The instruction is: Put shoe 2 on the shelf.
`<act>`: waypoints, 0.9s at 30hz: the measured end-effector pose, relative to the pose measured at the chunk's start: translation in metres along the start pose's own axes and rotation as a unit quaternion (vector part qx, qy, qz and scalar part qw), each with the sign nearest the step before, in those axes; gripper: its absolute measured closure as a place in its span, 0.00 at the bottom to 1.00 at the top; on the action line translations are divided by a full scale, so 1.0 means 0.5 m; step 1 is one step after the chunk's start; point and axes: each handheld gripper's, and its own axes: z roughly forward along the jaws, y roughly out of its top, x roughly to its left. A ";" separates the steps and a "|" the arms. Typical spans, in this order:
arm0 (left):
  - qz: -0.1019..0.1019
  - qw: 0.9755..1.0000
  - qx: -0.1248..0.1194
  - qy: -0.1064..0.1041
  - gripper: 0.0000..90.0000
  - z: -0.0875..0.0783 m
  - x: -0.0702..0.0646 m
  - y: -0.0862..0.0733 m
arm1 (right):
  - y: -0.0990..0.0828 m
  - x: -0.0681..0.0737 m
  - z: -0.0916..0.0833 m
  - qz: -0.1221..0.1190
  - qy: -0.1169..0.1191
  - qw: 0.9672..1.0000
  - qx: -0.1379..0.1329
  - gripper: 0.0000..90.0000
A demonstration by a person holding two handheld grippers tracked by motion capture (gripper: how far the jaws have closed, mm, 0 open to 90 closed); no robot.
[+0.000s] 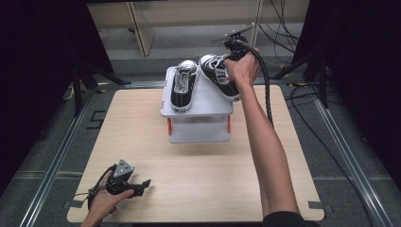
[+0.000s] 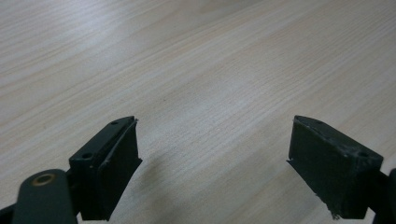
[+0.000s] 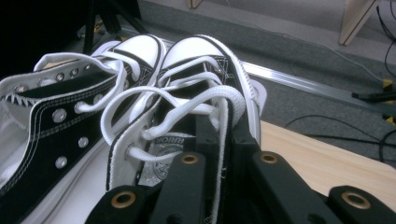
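A white two-tier shoe rack (image 1: 208, 97) stands at the back middle of the wooden table (image 1: 198, 179). One black-and-white sneaker (image 1: 183, 85) lies flat on the left of its top. A second matching sneaker (image 1: 217, 75) is tilted over the top's right edge, and my right gripper (image 1: 231, 57) is shut on it. In the right gripper view the jaws (image 3: 219, 135) pinch the side wall of this laced sneaker (image 3: 201, 60), beside the other sneaker (image 3: 56, 107). My left gripper (image 1: 143, 187) rests low at the table's near left, open (image 2: 215, 135) over bare wood.
Metal rails (image 1: 56, 156) run along both sides of the table. Cables (image 1: 283, 28) lie on the floor behind and to the right, near a wooden shelf frame (image 1: 142, 28). The right gripper's cable (image 1: 267, 85) hangs beside the forearm.
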 end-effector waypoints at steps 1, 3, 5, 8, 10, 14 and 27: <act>0.003 1.000 -0.001 0.000 0.17 0.000 0.001 0.000 | 0.001 0.002 0.005 0.004 -0.003 1.000 -0.001 0.97; 0.006 1.000 -0.003 -0.002 0.17 0.000 0.003 0.000 | 0.001 0.007 0.014 0.007 -0.006 1.000 0.001 0.97; 0.008 1.000 -0.001 -0.001 0.17 0.000 0.004 0.001 | -0.002 0.013 0.020 0.016 -0.012 1.000 0.003 0.97; 0.011 1.000 0.000 -0.002 0.17 0.000 0.003 0.001 | -0.006 0.015 0.023 0.012 -0.017 1.000 0.006 0.96; 0.007 1.000 0.003 -0.003 0.17 0.000 0.001 0.001 | -0.009 0.012 0.021 0.019 -0.013 1.000 0.011 0.96; 0.014 1.000 0.002 -0.002 0.17 0.002 0.000 0.002 | -0.015 0.013 0.025 0.013 -0.026 0.999 0.021 0.96; 0.007 1.000 0.005 -0.005 0.17 0.003 -0.002 0.001 | -0.011 0.027 0.018 0.050 0.027 0.998 0.002 0.95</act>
